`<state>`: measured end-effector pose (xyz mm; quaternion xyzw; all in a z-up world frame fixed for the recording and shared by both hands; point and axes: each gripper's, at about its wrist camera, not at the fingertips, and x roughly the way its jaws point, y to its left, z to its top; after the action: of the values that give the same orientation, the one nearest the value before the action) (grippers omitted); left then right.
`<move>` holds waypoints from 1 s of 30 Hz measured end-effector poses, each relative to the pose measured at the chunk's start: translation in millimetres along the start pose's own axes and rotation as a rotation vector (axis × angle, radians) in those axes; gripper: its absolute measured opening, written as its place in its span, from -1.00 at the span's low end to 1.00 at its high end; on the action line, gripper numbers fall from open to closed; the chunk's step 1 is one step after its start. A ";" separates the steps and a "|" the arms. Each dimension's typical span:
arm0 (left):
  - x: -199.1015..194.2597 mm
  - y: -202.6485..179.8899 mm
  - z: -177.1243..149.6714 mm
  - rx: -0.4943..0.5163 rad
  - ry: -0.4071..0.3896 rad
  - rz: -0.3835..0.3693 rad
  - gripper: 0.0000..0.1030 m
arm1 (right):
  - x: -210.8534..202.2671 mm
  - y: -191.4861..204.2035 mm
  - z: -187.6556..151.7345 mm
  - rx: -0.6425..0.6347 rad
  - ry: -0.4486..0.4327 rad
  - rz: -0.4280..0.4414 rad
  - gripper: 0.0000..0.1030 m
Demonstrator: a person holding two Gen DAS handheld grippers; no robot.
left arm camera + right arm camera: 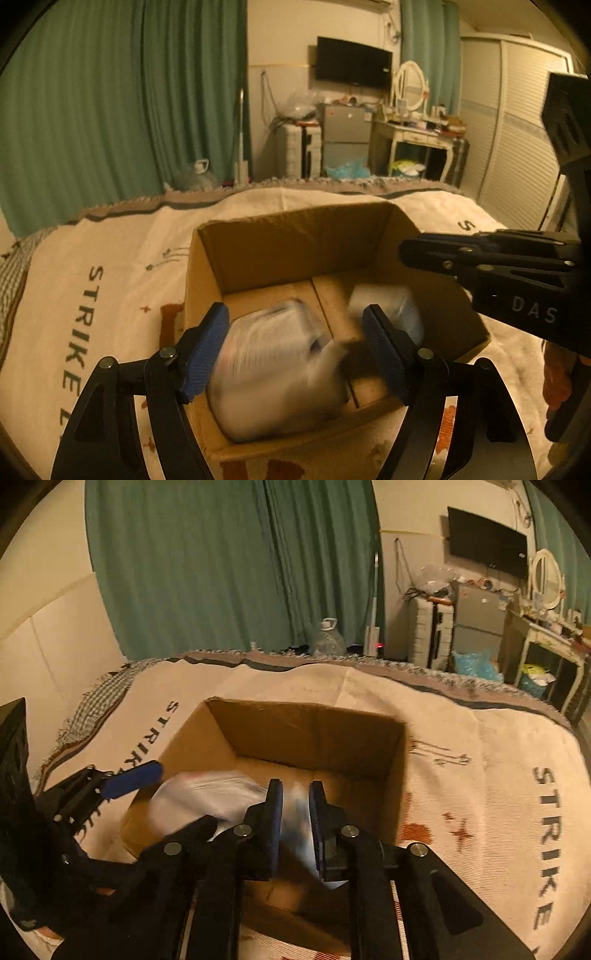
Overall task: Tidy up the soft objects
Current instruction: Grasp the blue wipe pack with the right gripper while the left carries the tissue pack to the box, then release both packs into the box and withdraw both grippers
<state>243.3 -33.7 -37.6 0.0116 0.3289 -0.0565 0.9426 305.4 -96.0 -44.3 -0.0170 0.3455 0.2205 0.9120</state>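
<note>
Cardboard box (295, 251) on bedspread (110, 266), left gripper (295, 343) spread wide with blurred white packet (273, 369) between its fingers inside box, right gripper (295, 805) pinching another blurred packet (301, 823) over box

We've got a blurry white plastic-wrapped soft pack (277, 369) down inside the open cardboard box (295, 240), with a smaller pale pack (388, 306) right beside it.

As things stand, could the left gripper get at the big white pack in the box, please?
Probably yes: the left gripper hangs open right above the white pack in the cardboard box, jaws either side. The right gripper grips a smaller pack alongside.
</note>
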 end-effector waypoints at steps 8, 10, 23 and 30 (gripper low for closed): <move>-92.9 -2.2 17.3 0.038 -0.109 0.063 0.59 | -92.2 17.5 13.1 0.002 -0.093 -0.058 0.02; -121.7 -0.2 18.4 0.034 -0.155 0.079 0.73 | -128.8 28.8 17.6 -0.009 -0.130 -0.077 0.21; -256.5 14.1 -21.3 0.024 -0.274 0.107 0.78 | -267.0 105.5 -39.3 -0.013 -0.182 -0.134 0.76; -231.2 25.7 -80.9 -0.008 -0.187 0.084 0.78 | -241.9 126.4 -100.9 -0.039 -0.148 -0.147 0.76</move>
<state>16.4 19.5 42.3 0.0164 0.2391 -0.0167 0.9707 29.7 -95.0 48.6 -0.0437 0.2708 0.1603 0.9482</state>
